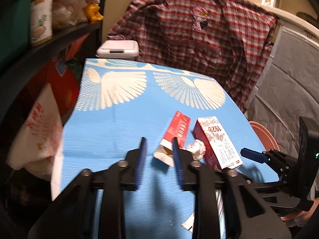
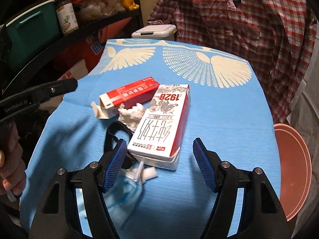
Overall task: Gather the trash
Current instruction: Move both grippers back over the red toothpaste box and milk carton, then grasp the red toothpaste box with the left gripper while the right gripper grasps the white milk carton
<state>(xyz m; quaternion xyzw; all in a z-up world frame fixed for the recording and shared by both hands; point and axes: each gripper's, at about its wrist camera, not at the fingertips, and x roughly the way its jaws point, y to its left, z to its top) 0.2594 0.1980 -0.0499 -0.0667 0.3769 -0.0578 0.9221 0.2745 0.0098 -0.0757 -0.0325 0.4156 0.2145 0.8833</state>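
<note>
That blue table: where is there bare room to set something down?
The far half of the table, over the white fan pattern toward the trash bin, is bare; so is its right side beside the milk carton. The near left is crowded: red box, crumpled tissue, black strap, face mask.

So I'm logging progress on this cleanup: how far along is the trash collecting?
Nothing looks collected yet. The milk carton, red box, crumpled tissue and blue mask all lie on the blue table. Neither gripper holds anything: the right gripper is open near the carton, the left gripper open near the red box. The white bin behind the table has its lid closed.
</note>
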